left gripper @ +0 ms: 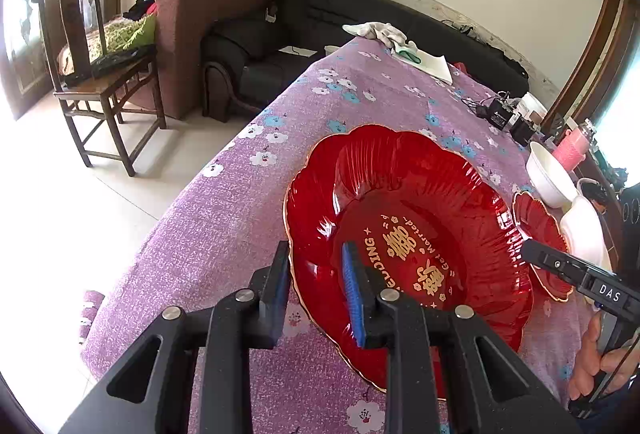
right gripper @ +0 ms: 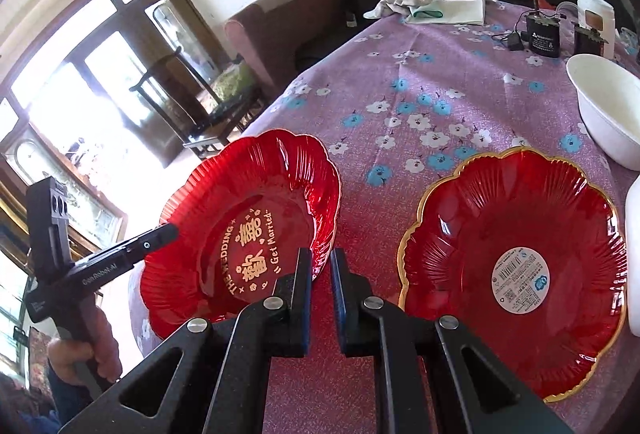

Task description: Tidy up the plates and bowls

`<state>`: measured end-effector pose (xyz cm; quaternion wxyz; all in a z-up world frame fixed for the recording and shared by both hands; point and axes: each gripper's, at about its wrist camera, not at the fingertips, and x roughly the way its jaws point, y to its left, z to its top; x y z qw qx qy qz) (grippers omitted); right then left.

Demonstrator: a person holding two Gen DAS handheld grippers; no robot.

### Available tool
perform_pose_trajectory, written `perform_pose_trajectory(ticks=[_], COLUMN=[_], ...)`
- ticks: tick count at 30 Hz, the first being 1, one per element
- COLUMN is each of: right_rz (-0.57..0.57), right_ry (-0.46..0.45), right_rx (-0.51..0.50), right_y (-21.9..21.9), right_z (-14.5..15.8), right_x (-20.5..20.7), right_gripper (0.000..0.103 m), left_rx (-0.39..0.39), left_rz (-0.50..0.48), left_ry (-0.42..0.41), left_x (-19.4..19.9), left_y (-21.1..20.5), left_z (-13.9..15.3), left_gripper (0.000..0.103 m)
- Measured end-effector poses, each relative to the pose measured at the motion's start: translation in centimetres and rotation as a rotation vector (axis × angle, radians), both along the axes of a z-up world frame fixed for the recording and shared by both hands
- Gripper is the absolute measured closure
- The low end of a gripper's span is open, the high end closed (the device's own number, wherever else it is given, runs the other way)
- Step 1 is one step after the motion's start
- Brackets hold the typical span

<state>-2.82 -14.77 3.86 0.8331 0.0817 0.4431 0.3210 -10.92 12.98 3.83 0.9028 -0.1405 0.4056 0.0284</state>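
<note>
A red scalloped plate with gold lettering (left gripper: pixel 404 234) (right gripper: pixel 248 230) lies near the left edge of the purple floral table (left gripper: pixel 240 218). My left gripper (left gripper: pixel 316 254) straddles its near rim, one finger outside and the blue pad (left gripper: pixel 352 286) inside, with a gap around the rim. A second red plate with a gold rim and a round sticker (right gripper: pixel 512 266) (left gripper: pixel 540 230) lies to the right. My right gripper (right gripper: pixel 321 262) hovers between the two plates, shut and holding nothing. Two white bowls (right gripper: pixel 608 114) (left gripper: pixel 548 174) sit at the right.
White gloves and paper (left gripper: pixel 392 38) lie at the table's far end, and black chargers with cables (right gripper: pixel 540 34) sit at the far right beside a pink cup (left gripper: pixel 568 150). A wooden chair (left gripper: pixel 100 82) and sofas (left gripper: pixel 280 46) stand beyond the left edge.
</note>
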Motion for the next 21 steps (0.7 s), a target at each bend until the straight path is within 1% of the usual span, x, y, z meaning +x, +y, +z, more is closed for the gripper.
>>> perform_pose_trajectory(ticks=[3,5,7,9,11,15,21], right_rz=[0.003,0.008,0.007,0.004,-0.005,-0.036,-0.092], right_ry=[-0.005,-0.007,-0.014,-0.034,-0.051,-0.057,-0.039], right_rx=[0.013,0.02,0.022,0.007,0.009,0.033,0.053], right_y=[-0.1,-0.1,-0.3,-0.4,-0.8,-2.0,-3.7], right_z=[-0.1,0.0,0.1,0.4,0.8,1.4,1.4], right_x=[0.0,0.0,-0.1,-0.3,-0.4,-0.1,0.7], right_gripper=[0.09,0.09,0.09,0.09,0.09,0.09,0.09], left_rx=[0.005,-0.007,-0.003,0.009,0.017,0.033,0.045], left_rz=[0.004,0.008,0.021,0.038,0.056,0.071,0.021], left_ry=[0.001,0.003,0.0,-0.008,-0.021,-0.053,-0.107], left_x=[0.0,0.0,-0.1,-0.4,-0.6,-1.1,-1.7], left_y=[-0.2,0.0,0.1,0.1,0.3,0.2,-1.6], left_z=[0.0,0.0,0.2,0.4,0.9,1.9,3.9], left_gripper=[0.077,0.075,0.07,0.059,0.057,0.057,0.056])
